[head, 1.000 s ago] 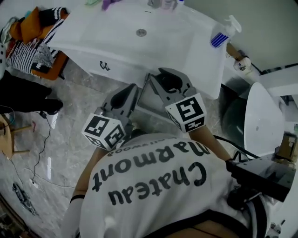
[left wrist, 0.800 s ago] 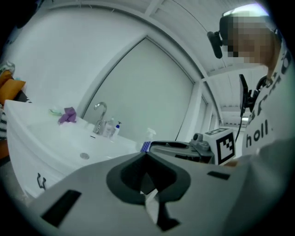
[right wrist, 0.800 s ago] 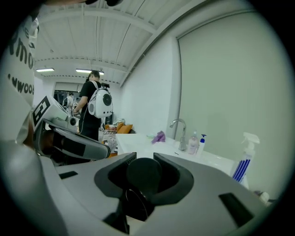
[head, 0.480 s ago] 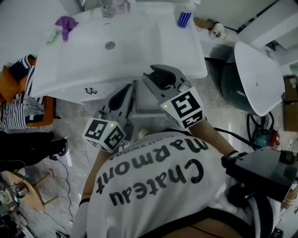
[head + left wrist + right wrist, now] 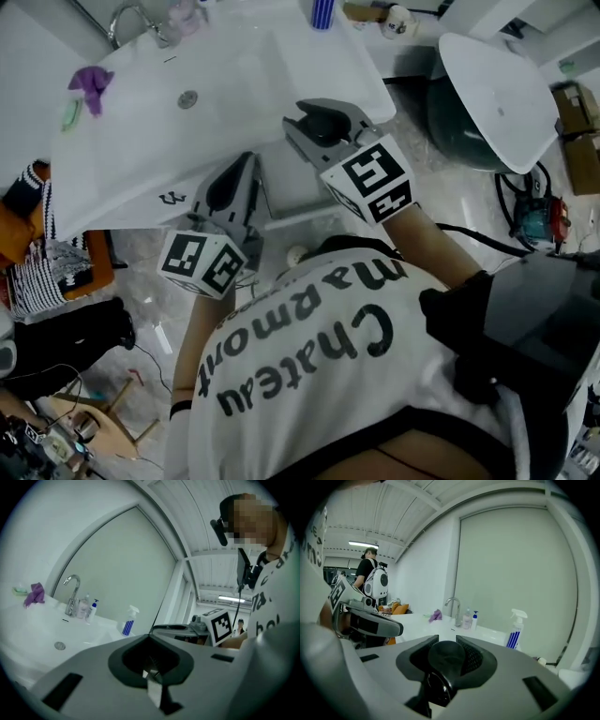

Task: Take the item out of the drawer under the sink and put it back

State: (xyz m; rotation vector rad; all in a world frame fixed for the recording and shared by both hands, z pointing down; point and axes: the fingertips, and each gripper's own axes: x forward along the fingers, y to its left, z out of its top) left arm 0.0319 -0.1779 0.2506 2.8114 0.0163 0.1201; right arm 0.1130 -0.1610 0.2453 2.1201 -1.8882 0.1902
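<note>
My right gripper [image 5: 317,120] is held over the front edge of the white sink [image 5: 234,131]. It is shut on a dark rounded item [image 5: 446,657], which sits between the ribbed pads [image 5: 474,657] and shows as a black lump [image 5: 325,127] in the head view. My left gripper [image 5: 236,183] is lower and to the left, below the sink's front edge. Its jaws are together with nothing in them [image 5: 151,662]. Between the two grippers a pale drawer [image 5: 298,208] stands out from under the sink; its inside is hidden.
A faucet [image 5: 131,17], a purple cloth [image 5: 91,80] and a blue-striped spray bottle [image 5: 322,11] are on the sink. A white toilet lid [image 5: 497,89] lies to the right, striped and orange clothes [image 5: 37,258] to the left. A person with a backpack [image 5: 371,576] stands behind.
Both grippers have moved up towards the sink's front edge and turned, and the head view has swung round. The right gripper still holds the dark item.
</note>
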